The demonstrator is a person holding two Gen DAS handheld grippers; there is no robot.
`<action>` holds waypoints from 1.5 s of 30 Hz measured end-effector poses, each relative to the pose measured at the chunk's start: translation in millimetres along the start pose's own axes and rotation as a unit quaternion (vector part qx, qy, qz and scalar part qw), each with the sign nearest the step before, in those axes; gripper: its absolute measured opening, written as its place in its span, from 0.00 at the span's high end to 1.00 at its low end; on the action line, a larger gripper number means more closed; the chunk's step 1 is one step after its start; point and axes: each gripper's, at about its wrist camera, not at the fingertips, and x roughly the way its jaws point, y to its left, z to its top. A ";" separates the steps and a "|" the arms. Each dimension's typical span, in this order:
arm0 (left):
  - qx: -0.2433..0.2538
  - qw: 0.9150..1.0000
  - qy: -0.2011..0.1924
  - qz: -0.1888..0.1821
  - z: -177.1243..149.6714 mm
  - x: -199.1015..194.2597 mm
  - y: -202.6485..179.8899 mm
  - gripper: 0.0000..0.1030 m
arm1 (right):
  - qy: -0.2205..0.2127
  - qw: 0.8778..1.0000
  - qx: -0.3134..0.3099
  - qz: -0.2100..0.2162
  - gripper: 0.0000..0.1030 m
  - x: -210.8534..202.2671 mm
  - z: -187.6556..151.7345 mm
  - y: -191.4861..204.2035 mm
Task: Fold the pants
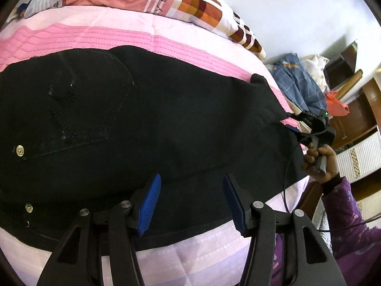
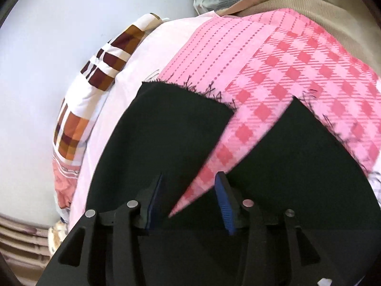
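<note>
The black pants (image 1: 147,124) lie spread flat on the bed (image 1: 95,35), over its pink quilted cover, waist end with the brass snaps (image 1: 19,151) at the far left of the left wrist view, legs running off to the right.

The left tongs (image 1: 190,205) hover over the near edge of the pants, blue pads parted, nothing between them: released. Further right in that view the right tongs (image 1: 295,124) sit at the leg end, held in the person's hand (image 1: 319,162), with a purple sleeve behind. In the right wrist view the right tongs (image 2: 188,202) also stand parted over black cloth, gripping nothing, just over the crotch of the V where the two legs split; the frayed hems (image 2: 190,88) lie beyond, with pink checked cover showing between the legs.

The step in hand looks like picking grip points for the first fold. To do it well, each pair of tongs should pinch a true edge: the left at the waistband or the near side seam, the right at one hem corner, so the cloth lifts as one sheet and the legs can be laid one on the other, seams matched.

Room is fair across the middle of the bed. A patterned duvet (image 1: 195,7) is bunched along the far side, and at the right the leg end comes close to the edge of the bed, so the fold is best carried inward, towards the waist
</note>
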 end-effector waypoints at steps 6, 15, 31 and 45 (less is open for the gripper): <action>-0.048 0.998 0.034 -0.033 -10.0 12.9 2.0 0.46 | 0.005 0.999 0.001 0.051 0.48 22.1 -3.0 19.1; -0.106 0.991 0.021 -0.083 -12.4 6.2 -0.8 0.46 | 0.029 0.990 0.036 0.134 0.91 46.6 -18.5 10.6; -0.255 0.953 0.042 -0.159 -10.3 37.2 -4.5 0.37 | -0.016 0.980 0.029 0.195 0.92 -58.2 -26.9 4.9; -0.333 0.935 0.034 -0.119 -11.9 59.6 -1.9 0.29 | -0.028 0.973 0.036 0.227 0.92 -114.7 -40.9 -10.6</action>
